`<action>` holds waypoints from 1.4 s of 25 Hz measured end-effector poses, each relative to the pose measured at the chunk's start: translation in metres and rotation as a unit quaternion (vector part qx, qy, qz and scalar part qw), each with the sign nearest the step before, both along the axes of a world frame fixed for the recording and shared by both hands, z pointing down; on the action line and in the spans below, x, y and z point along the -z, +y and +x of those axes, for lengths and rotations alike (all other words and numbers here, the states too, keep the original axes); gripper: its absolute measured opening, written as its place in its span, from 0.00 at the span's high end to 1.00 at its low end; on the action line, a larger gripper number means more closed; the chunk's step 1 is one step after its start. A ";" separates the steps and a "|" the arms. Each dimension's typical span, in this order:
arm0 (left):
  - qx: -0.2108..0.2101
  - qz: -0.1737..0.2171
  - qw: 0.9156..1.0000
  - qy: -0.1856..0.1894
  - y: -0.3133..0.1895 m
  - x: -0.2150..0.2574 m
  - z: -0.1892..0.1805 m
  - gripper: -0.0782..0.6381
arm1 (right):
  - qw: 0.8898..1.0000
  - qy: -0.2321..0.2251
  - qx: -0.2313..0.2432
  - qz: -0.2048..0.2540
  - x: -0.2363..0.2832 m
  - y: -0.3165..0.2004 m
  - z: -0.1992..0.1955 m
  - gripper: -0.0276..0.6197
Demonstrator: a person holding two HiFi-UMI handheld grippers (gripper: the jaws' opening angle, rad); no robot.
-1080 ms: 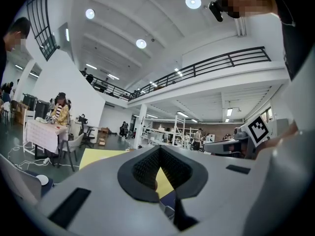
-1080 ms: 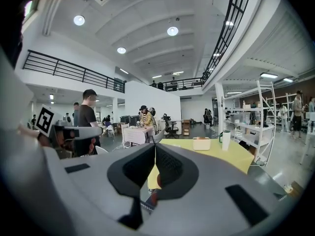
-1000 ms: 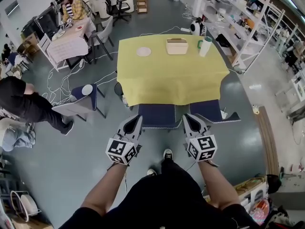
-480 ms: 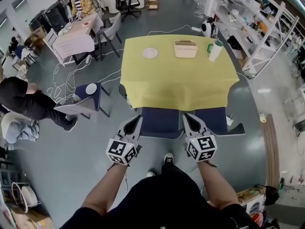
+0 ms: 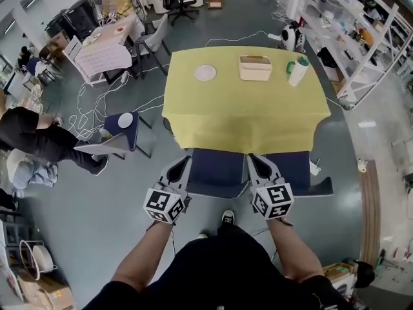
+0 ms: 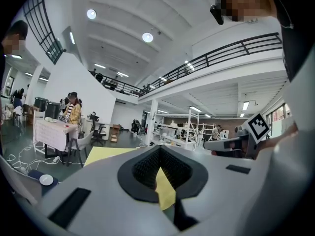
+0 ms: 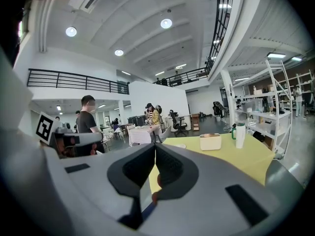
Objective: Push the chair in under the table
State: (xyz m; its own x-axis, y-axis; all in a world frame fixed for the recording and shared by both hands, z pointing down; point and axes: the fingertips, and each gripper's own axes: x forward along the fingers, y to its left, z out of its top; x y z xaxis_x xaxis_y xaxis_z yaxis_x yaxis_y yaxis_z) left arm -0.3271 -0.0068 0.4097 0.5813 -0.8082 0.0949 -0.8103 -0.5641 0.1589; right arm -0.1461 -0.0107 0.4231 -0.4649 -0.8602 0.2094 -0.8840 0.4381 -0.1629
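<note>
Chair (image 5: 217, 165) half under yellow counter (image 5: 245, 112); your left claw (image 5: 182, 165) and right claw (image 5: 255, 164), both closed and empty, flank its back; uneven pushing could skew it into the neighbouring chair (image 5: 292, 165).

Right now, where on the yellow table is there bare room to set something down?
The near half of the yellow table is bare, from the edge by the chairs up to the plate, box and bottle. Those three crowd the far strip.
</note>
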 end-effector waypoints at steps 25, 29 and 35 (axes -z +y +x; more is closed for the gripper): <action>-0.016 -0.020 0.999 -0.021 -0.044 -0.022 -0.015 0.88 | 1.000 -0.001 0.010 -0.016 -0.017 -0.052 -0.018 0.93; -0.023 -0.032 0.999 -0.016 -0.048 -0.038 -0.023 0.88 | 1.000 0.001 0.006 -0.024 -0.029 -0.051 -0.025 0.93; -0.027 -0.067 0.997 -0.013 -0.053 -0.072 -0.033 0.88 | 0.999 0.008 0.000 -0.054 -0.063 -0.053 -0.029 0.93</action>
